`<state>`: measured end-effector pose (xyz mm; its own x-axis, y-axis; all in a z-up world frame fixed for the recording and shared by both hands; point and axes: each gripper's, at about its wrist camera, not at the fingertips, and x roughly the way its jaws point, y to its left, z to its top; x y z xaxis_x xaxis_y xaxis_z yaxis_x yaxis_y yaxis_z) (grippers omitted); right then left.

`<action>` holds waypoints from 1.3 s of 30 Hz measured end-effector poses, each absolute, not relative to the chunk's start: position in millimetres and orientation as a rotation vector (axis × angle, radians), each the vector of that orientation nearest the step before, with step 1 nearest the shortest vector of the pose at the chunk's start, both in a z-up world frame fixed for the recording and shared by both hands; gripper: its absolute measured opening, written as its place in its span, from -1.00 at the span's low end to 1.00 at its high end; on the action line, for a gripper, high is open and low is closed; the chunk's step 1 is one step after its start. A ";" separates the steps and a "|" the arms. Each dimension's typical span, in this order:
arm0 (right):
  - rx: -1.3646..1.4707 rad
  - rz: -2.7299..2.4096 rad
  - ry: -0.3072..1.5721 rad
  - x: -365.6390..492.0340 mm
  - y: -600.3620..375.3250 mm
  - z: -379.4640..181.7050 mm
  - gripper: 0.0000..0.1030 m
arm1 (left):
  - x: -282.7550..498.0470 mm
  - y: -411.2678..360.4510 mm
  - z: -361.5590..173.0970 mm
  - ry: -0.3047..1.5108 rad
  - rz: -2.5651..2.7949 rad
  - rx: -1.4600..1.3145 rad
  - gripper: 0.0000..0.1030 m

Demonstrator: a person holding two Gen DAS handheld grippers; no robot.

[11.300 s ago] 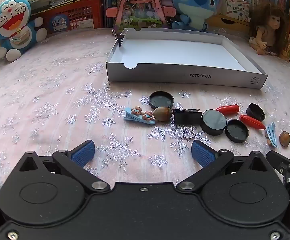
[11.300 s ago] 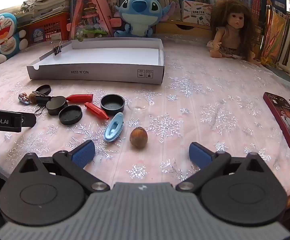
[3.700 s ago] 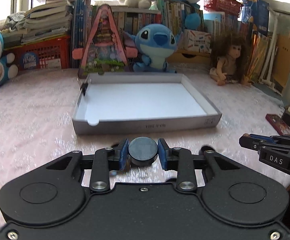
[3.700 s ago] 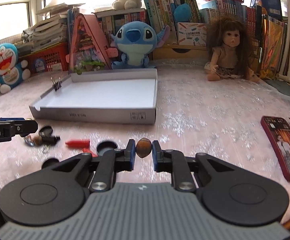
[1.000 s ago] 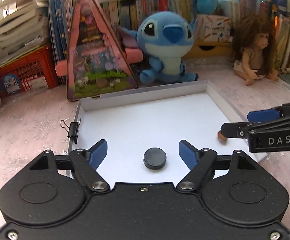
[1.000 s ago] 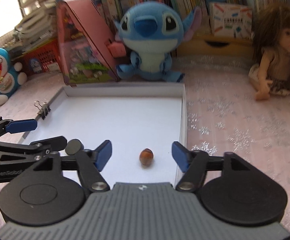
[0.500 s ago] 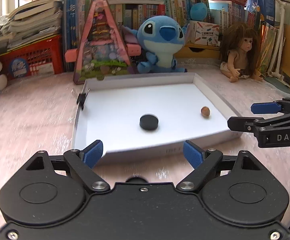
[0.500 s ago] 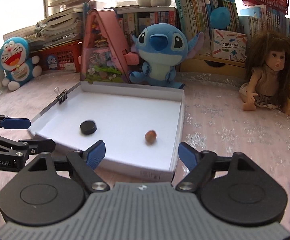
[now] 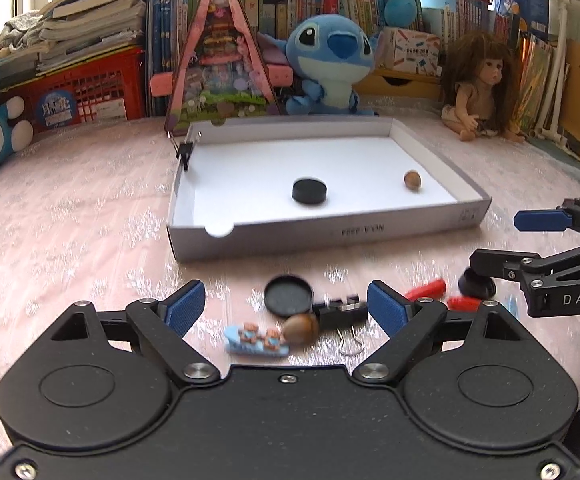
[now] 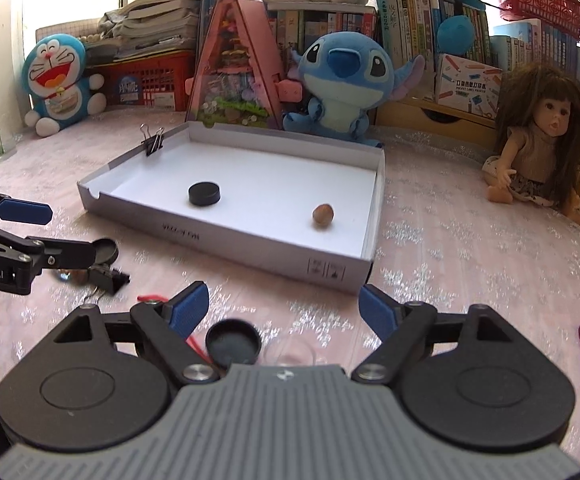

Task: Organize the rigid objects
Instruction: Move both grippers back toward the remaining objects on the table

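My worktop wore a pink snowflake cloth, with plush toys and books behind. Inside the white cardboard tray lay a round black puck and a brown nut. My left claw and right claw gaped wide, empty.

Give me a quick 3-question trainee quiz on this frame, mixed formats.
1. True or false: the left gripper is shut on the black puck.
2. Which two things lie inside the white tray?
A) puck and acorn
B) red clip and binder clip
C) blue clip and black cap
3. Fill in: the black cap between the right gripper fingers lies on the ____, not in the tray.

Key
1. False: both grippers are open and the puck lies in the tray.
2. A: the puck and the acorn.
3. Table.
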<state>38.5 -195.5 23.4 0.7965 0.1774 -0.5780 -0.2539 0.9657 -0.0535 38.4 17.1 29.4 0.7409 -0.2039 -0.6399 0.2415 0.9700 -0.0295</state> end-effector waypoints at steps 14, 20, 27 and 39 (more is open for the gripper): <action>-0.138 0.207 0.621 25.0 -195.7 8.8 0.73 | 27.7 13.8 14.2 0.717 -0.223 0.053 0.69; -0.135 0.212 0.622 24.9 -194.3 5.7 0.73 | 27.2 16.0 13.2 0.716 -0.218 0.037 0.65; -0.142 0.207 0.616 22.9 -195.4 5.9 0.73 | 25.2 18.8 15.5 0.696 -0.197 0.051 0.48; -0.139 0.150 0.577 16.4 -213.5 15.2 0.73 | 22.8 37.4 13.3 0.695 -0.152 0.092 0.41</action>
<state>16.4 -213.5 15.2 0.8280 0.1016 -0.5515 -0.1795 0.9797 -0.0889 22.8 37.4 13.3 0.7575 -0.1090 -0.6437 0.1700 0.9849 0.0332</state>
